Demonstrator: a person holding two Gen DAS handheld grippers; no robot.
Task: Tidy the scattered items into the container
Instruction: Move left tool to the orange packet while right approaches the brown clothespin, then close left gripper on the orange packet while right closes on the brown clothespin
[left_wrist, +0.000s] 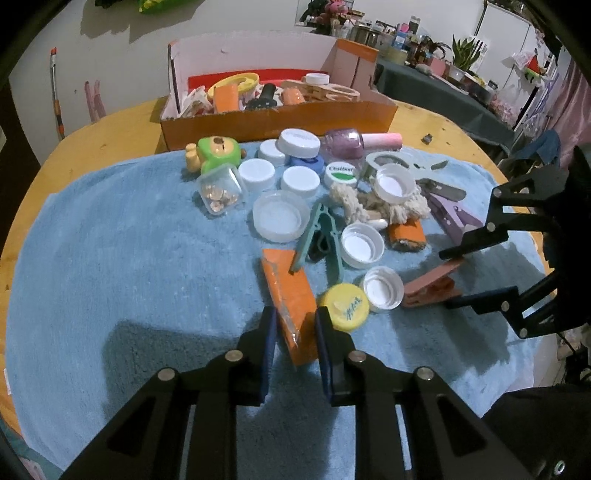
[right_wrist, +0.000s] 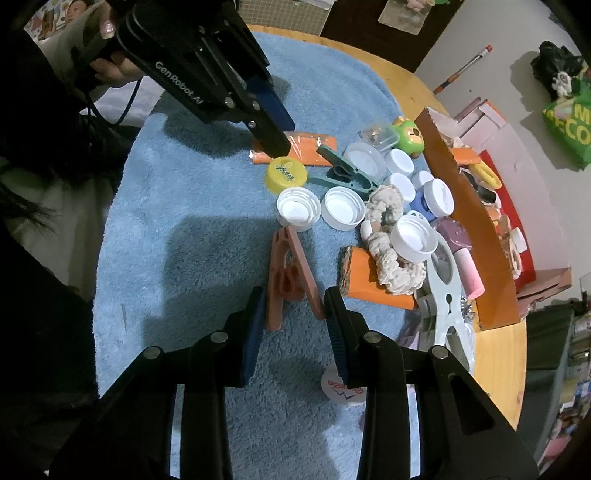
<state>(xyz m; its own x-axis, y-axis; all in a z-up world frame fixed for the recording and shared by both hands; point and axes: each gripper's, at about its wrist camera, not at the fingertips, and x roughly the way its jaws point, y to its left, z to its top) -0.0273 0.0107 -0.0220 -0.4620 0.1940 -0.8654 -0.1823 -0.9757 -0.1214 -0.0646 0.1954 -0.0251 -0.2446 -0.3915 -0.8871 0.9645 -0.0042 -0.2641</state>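
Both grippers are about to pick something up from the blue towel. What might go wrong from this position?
1. The left gripper straddles the orange packet, but the green clip rests on its far end and may be dragged along.
2. The yellow cap sits right beside one of its fingers and may get knocked.
3. The right gripper straddles only the spread end of the pink clip, which may pivot or slip.

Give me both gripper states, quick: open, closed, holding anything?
Left gripper: open, fingers astride the orange packet, not visibly clamped.
Right gripper: open, fingers astride the salmon clothespin, not gripping it.
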